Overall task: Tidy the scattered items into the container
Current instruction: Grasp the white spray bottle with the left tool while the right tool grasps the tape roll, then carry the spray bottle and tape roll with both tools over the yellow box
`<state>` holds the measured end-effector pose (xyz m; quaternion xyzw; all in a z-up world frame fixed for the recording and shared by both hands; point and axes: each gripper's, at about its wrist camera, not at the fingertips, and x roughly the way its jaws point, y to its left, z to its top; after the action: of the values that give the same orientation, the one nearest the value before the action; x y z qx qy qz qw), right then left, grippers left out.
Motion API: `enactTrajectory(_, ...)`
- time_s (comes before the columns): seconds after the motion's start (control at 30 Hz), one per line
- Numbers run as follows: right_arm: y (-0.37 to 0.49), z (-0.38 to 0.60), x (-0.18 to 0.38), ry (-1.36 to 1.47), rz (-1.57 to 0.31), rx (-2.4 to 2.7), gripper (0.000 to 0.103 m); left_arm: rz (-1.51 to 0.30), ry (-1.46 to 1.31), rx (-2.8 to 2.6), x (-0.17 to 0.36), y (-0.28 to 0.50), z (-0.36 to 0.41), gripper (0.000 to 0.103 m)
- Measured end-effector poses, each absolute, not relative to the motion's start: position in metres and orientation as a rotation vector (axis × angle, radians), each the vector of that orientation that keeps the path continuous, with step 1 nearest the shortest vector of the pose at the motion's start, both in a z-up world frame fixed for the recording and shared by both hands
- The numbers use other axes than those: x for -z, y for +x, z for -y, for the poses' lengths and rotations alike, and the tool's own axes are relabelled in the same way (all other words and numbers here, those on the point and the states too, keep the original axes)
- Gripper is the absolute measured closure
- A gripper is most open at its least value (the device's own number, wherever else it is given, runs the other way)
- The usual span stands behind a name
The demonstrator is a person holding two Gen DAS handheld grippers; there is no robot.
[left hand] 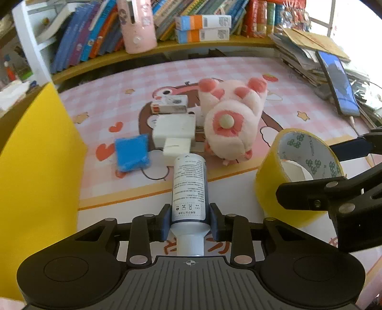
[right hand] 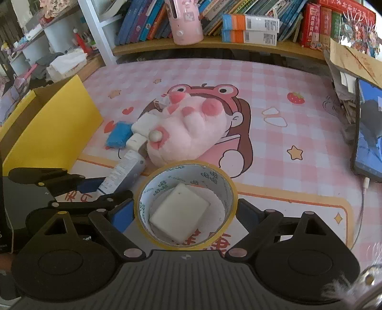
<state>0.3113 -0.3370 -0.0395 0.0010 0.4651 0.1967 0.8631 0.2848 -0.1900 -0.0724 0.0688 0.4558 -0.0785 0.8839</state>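
Note:
My left gripper (left hand: 190,220) is shut on a white bottle (left hand: 189,188) with a printed label, held near its neck; the bottle also shows in the right wrist view (right hand: 124,173). My right gripper (right hand: 185,212) is shut on a yellow tape roll (right hand: 186,171), its pads on both sides; a white eraser (right hand: 179,212) shows through the roll's hole. The roll shows in the left wrist view (left hand: 286,176). The yellow container (left hand: 35,167) stands at the left, and in the right wrist view (right hand: 52,128). A pink plush toy (left hand: 231,119), white charger (left hand: 174,130), small box (left hand: 170,104) and blue sponge (left hand: 132,152) lie on the mat.
A shelf of books (right hand: 238,21) and a pink cup (right hand: 185,23) run along the back. A phone (right hand: 368,133) with a cable leans against a stack of papers (left hand: 310,54) at the right. The pink checked mat (right hand: 274,100) covers the desk.

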Motion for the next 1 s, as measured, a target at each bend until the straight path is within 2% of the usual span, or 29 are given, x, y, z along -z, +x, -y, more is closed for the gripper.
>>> enactTrajectory(0.47, 0.291, 0.336, -0.003, 0.026, -0.884, -0.429, 0.013, -0.806, 0.083, 0.134, 0.007, 0.242, 0.176, 0.072)
enactTrajectory(1.0, 0.225, 0.302, -0.025, 0.033, -0.833, -0.268, 0.014, -0.743, 0.027, 0.285, -0.020, 0.177, 0.130, 0.072)
